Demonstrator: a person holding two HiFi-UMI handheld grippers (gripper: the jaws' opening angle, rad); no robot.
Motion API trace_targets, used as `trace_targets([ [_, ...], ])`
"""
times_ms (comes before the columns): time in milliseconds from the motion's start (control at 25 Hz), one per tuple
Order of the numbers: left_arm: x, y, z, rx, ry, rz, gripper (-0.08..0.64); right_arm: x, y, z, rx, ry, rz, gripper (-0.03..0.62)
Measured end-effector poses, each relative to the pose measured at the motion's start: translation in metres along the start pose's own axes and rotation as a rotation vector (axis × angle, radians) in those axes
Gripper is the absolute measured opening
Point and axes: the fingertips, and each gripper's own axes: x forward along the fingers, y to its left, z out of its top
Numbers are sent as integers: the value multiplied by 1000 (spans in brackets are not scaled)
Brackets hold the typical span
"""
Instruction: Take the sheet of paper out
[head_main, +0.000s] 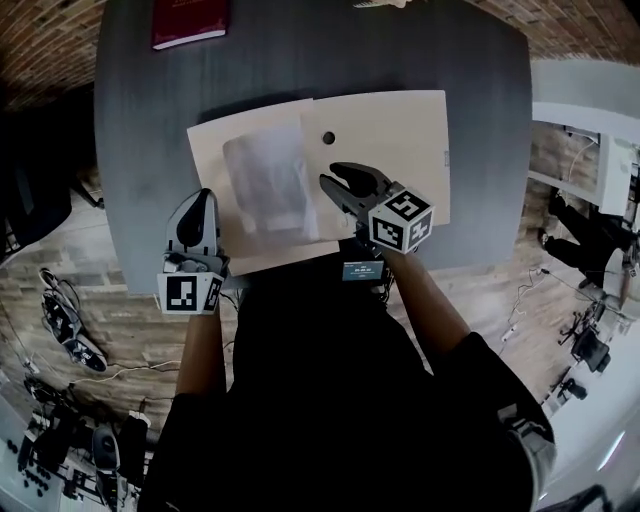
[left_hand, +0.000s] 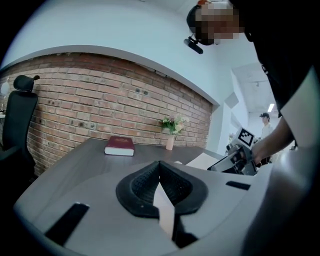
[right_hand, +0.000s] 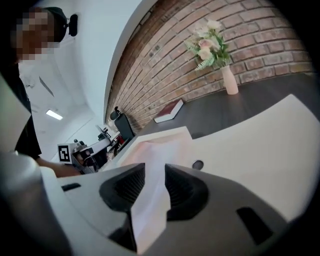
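While the left gripper (head_main: 204, 200) is clamping shut on the envelope (head_main: 400, 130) edge, the right gripper (head_main: 336, 176) is pinching the sheet of paper (head_main: 265, 180). That sheet is looking light, floppy and easily creased, so gripping its near edge and sliding it out flat is seeming wisest.

Dark grey wood-grain table (head_main: 480, 120), rounded corners. Beige folder (head_main: 400, 140) lies flat on near half, close to front edge. Red book (head_main: 190, 20) flat at far left, well apart from folder. Pale vase with flowers (right_hand: 230, 80) upright near far edge.

Even indoor light, heavy fisheye in all 3 views.
Corners vignette dark; a ceiling light (right_hand: 54, 115) glows; the near sheet of paper (right_hand: 150, 210) seems blurred.
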Motion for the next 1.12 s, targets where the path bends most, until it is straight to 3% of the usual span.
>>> trace_targets([
  [200, 3, 4, -22, -19, 29, 27, -5, 36, -14, -8, 23, 97, 39, 127],
  [520, 5, 20, -31, -59, 23, 62, -5, 70, -23, -27, 67, 256, 33, 127],
  [760, 5, 27, -30, -97, -1, 73, -5, 81, -28, -34, 105, 311, -14, 127],
  [1120, 4, 38, -26, -107, -16, 84, -5, 93, -14, -34, 182, 353, 67, 126],
])
